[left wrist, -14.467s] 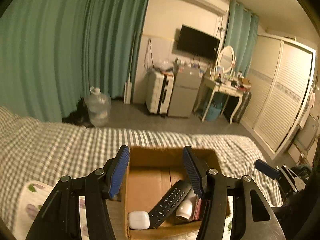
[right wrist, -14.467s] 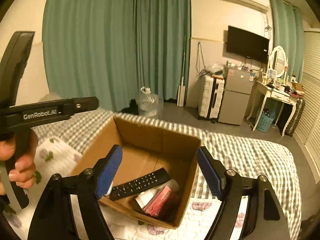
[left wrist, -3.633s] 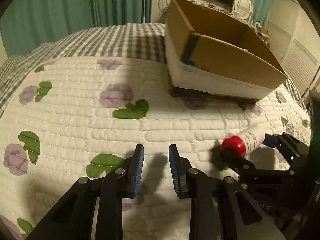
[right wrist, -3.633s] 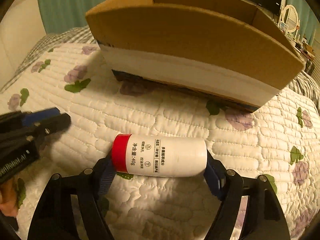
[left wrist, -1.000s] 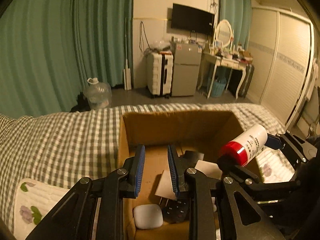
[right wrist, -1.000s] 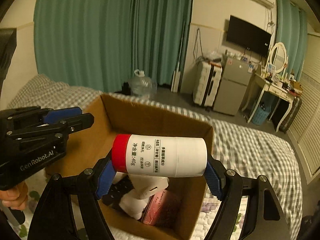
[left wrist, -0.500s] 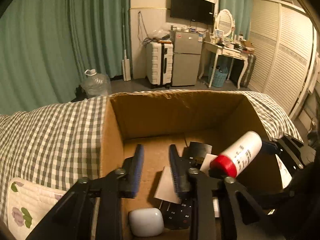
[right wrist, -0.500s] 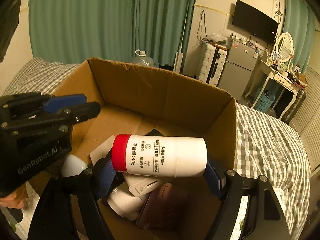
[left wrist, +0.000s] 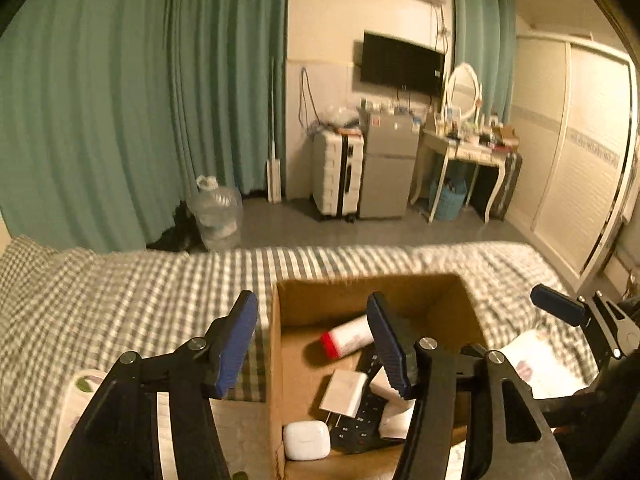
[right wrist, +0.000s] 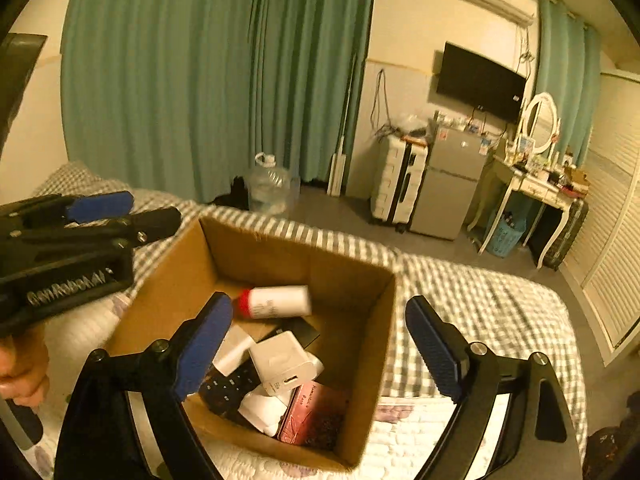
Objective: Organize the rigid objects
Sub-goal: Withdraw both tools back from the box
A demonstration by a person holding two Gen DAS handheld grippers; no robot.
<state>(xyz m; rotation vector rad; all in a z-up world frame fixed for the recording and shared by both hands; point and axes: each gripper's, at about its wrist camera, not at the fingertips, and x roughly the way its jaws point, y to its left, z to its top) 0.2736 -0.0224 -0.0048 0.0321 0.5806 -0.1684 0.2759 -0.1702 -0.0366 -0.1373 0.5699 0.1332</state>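
Quick count from my side: one open brown cardboard box point(right wrist: 352, 360) on the checked bed point(right wrist: 480, 304), just below and ahead of my right claw point(right wrist: 320, 344). In it there's one white cylindrical bottle with a red cap point(right wrist: 276, 302), one black remote control point(right wrist: 228, 390), one white square charger plug point(right wrist: 282, 362), one pink rectangular case point(right wrist: 310, 412) and one white rounded earbud case point(left wrist: 306, 440). A couple more white bits are under the plug, can't tell what.

Half a second ago my right claw was clamped on that bottle. Now it's spread wide with nothing in it, and the bottle lies on its side near the box's far wall. My left claw point(left wrist: 312, 344) has opened up wide too, empty, straddling the box's left wall.
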